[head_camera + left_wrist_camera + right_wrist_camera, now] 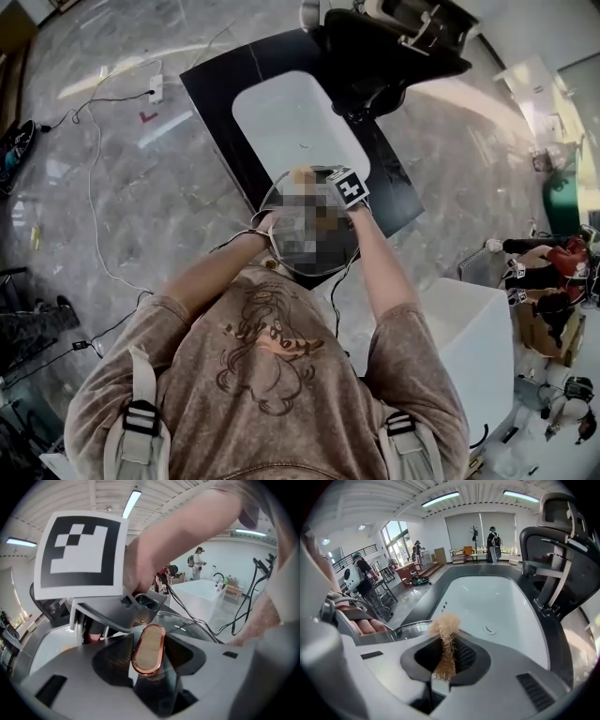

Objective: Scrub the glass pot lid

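- Glass first: found the round clear glass pot lid [410, 629] held up in the air at the near end of the white oval basin [281, 122], which is set in the black table [220, 103]; not resting on either.
- Found the left hand-held gripper [148, 657] clenched on the lid's oval tan knob with copper-coloured rim [149, 641], with one pad on each long side. Judged to be the lid's only support.
- Found the right hand-held gripper [446, 657] grasping a tan fibrous scrubber [444, 627], its tuft standing proud of the jaw tips and near the lid's rim. Cannot confirm contact with the glass.
- Judged the step in hand to be bringing the scrubber onto the glass for scrubbing strokes.
- Recommend holding the left grip firm and steady, since a knob hold probably leaves the lid free to pivot under a sideways push.
- Recommend pressing with the exposed tuft only, keeping the hard jaw tips off the glass.
- Recommend short circular strokes from the knob outward, then round the rim, with light pressure to avoid twisting the knob out of the pads.
- Recommend working above the basin, so that a slip lands the lid there rather than on the floor.
- Could not tell from any view which parts of the glass are soiled.
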Demonstrator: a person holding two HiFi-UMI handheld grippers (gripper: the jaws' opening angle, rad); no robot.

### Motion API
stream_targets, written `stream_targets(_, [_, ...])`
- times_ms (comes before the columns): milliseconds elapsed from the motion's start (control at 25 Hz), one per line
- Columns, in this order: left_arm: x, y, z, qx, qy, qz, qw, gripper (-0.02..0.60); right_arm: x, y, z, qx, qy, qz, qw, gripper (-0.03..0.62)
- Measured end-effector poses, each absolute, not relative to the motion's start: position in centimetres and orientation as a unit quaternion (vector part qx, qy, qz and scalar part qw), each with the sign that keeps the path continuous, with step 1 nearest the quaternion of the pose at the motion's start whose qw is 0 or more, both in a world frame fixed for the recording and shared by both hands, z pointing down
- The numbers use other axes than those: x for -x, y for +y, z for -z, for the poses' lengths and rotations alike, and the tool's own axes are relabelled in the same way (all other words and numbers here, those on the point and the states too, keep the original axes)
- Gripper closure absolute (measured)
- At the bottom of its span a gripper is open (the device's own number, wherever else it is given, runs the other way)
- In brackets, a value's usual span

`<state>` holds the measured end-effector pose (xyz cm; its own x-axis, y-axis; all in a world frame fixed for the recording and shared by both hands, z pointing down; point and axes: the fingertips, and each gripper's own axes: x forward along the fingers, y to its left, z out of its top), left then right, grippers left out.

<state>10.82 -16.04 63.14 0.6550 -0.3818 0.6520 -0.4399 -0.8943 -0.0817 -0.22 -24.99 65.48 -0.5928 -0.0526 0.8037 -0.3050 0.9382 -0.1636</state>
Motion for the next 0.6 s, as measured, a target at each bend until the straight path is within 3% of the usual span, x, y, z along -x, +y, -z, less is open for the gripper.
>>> stream_targets(600, [-10.71,-15.84,-63.12,-0.909,-0.218,-0.352,0.055,0.367,0.09,-25.29,-65.72,-0.117,-0.885,-0.15,0.425,0.545])
